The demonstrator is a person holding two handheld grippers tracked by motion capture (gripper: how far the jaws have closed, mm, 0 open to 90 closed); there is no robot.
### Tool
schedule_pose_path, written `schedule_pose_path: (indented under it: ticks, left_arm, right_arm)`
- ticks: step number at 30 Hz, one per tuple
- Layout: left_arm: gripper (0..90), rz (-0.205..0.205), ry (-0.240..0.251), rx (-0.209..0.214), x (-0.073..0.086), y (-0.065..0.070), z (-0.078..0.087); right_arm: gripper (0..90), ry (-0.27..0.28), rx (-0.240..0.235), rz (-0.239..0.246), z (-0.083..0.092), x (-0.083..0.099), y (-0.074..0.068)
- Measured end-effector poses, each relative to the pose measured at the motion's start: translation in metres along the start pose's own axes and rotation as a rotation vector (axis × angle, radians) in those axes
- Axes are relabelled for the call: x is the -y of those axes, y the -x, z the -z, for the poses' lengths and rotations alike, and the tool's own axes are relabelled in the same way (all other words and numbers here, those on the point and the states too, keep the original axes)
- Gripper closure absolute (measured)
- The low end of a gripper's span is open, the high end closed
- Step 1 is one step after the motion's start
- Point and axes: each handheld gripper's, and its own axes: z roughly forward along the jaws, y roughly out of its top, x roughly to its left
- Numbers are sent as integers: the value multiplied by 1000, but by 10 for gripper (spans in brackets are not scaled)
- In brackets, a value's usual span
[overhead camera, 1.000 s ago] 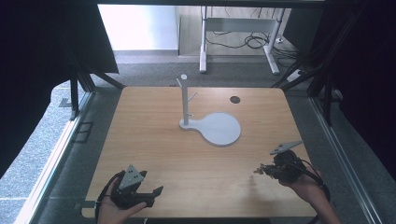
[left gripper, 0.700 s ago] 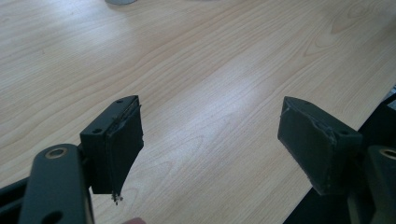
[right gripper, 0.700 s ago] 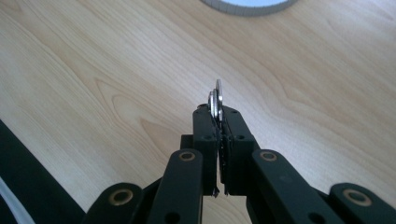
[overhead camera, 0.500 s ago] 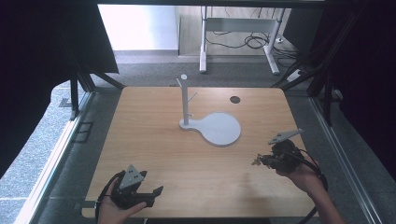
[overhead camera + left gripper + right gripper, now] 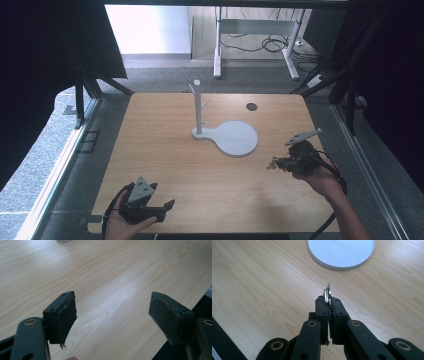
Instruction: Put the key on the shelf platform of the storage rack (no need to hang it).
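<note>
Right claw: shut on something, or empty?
Shut on something. In the right gripper view the right claw has its jaws pressed together on thin metal rings that stick out past the tips.

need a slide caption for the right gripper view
Right tool shut on thin metal rings, held edge-on above the wooden table, short of the white round base.

Thin silvery metal rings (image 5: 327, 294), two or three stacked edge-on, stand upright, pinched at their lower edge between the closed right tongs (image 5: 328, 301), above the counter (image 5: 262, 285).
</note>
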Motion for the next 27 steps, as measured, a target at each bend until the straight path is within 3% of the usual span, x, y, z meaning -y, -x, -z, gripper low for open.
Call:
schedule_pose_path:
  ticks: [27]
  left_arm:
    - [225, -4, -4, 1, 0, -1, 0]
  right_arm:
    - [859, 6, -7, 14, -10, -32, 6]
